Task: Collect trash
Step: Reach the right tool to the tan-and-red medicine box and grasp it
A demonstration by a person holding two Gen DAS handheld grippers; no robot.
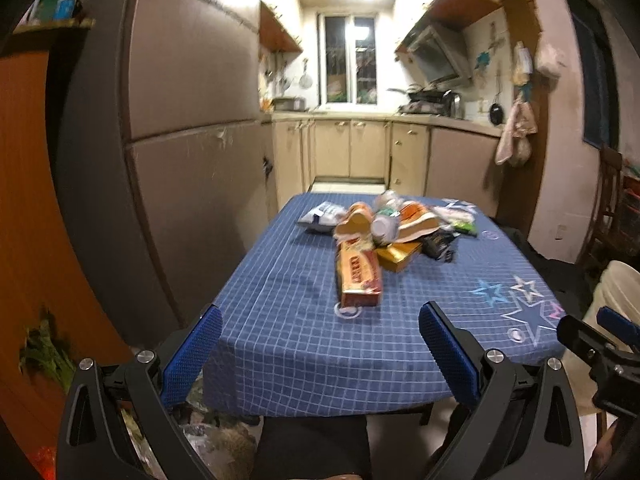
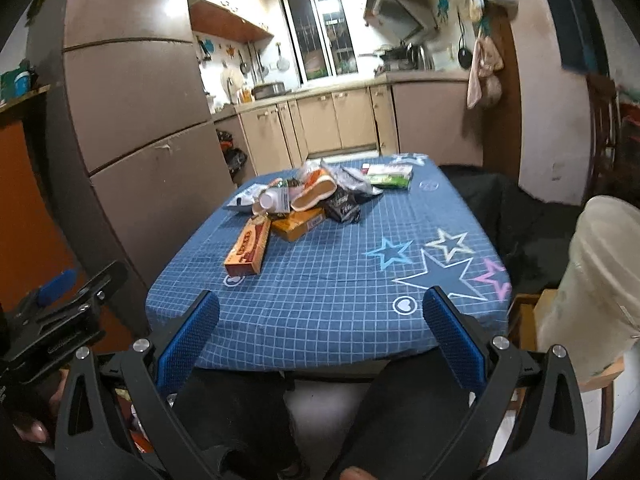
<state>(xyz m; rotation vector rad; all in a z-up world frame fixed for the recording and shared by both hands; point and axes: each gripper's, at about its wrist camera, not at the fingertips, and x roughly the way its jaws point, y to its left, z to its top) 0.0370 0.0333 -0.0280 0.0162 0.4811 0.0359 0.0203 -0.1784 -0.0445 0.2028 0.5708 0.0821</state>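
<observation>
Left tongs [image 1: 320,354] spread wide, empty, held short of the near tabletop [image 1: 280,320] edge. Right tongs [image 2: 320,338] likewise spread, empty. Trash pile [image 2: 308,196] lies well ahead of both, mid-tabletop; orange carton [image 1: 359,276] nearest, ahead of the left tongs. Pale bin [image 2: 596,280] right of the right tongs.

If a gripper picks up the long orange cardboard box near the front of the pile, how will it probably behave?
The long orange cardboard box looks stiff and flat-sided, so it should not roll. It is probably light, perhaps empty. Its far end touches the trash pile, so lifting it may shift neighbours.
</observation>
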